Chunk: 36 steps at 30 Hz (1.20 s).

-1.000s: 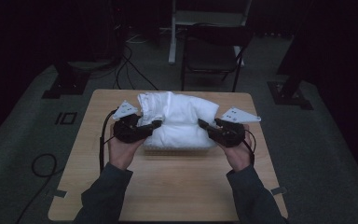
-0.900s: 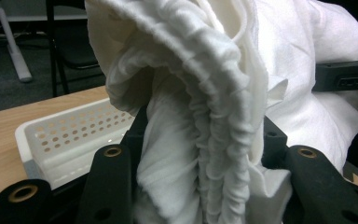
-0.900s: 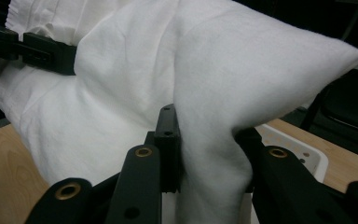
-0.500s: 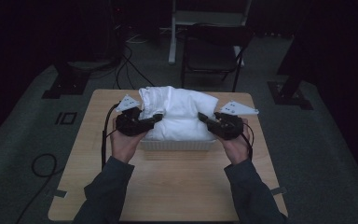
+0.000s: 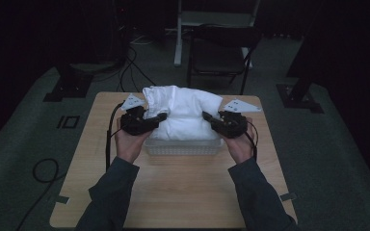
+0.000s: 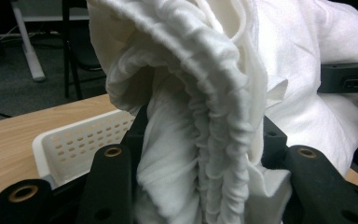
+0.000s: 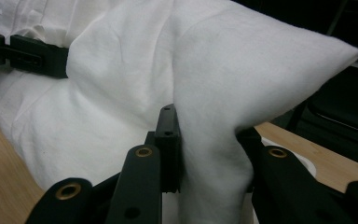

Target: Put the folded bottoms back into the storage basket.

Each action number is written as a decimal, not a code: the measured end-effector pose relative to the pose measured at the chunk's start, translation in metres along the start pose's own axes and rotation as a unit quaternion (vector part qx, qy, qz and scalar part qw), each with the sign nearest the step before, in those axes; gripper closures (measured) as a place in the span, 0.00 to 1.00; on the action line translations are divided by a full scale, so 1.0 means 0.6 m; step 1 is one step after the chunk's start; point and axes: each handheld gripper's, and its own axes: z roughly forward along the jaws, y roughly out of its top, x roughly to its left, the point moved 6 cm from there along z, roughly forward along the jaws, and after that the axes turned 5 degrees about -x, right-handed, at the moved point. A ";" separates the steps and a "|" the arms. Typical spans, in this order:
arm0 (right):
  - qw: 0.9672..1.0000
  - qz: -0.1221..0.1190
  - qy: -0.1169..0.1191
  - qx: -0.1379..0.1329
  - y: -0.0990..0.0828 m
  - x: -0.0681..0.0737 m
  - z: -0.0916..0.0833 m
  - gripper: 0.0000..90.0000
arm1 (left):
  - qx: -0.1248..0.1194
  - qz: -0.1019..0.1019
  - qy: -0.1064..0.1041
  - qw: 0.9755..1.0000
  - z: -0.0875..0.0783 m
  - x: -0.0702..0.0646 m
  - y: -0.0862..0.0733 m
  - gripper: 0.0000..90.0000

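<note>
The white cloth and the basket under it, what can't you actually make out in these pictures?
- High view: the inside of the white basket is hidden by the white cloth bunched over it.
- Left gripper view: the cloth's top is cut off by the upper edge, and its folds cover most of the basket's length.
- Right gripper view: the cloth pinched in the right hand-held gripper hides nearly all the basket.
</note>
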 end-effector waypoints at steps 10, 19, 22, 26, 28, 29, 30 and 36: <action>1.000 0.010 -0.008 0.009 -0.007 -0.014 0.022 0.79 | 0.010 -0.004 0.010 1.000 0.021 0.014 -0.002 0.60; 1.000 0.019 -0.018 0.016 -0.014 -0.029 0.039 0.79 | 0.017 -0.015 0.020 1.000 0.043 0.023 -0.005 0.60; 0.999 0.023 -0.023 0.017 -0.016 -0.031 0.045 0.79 | 0.019 -0.017 0.025 0.999 0.047 0.025 -0.006 0.60; 0.999 0.029 -0.031 0.023 -0.022 -0.039 0.058 0.79 | 0.022 -0.020 0.033 0.999 0.056 0.029 -0.008 0.60; 0.999 0.030 -0.031 0.024 -0.023 -0.040 0.059 0.79 | 0.023 -0.021 0.035 0.999 0.060 0.031 -0.009 0.60; 0.999 0.032 -0.034 0.026 -0.026 -0.043 0.063 0.79 | 0.024 -0.023 0.037 0.999 0.064 0.032 -0.011 0.60; 0.999 0.033 -0.035 0.027 -0.027 -0.044 0.065 0.79 | 0.025 -0.024 0.038 0.999 0.066 0.033 -0.012 0.60; 0.998 0.033 -0.039 0.035 -0.034 -0.050 0.075 0.79 | 0.031 -0.028 0.043 0.998 0.076 0.038 -0.017 0.60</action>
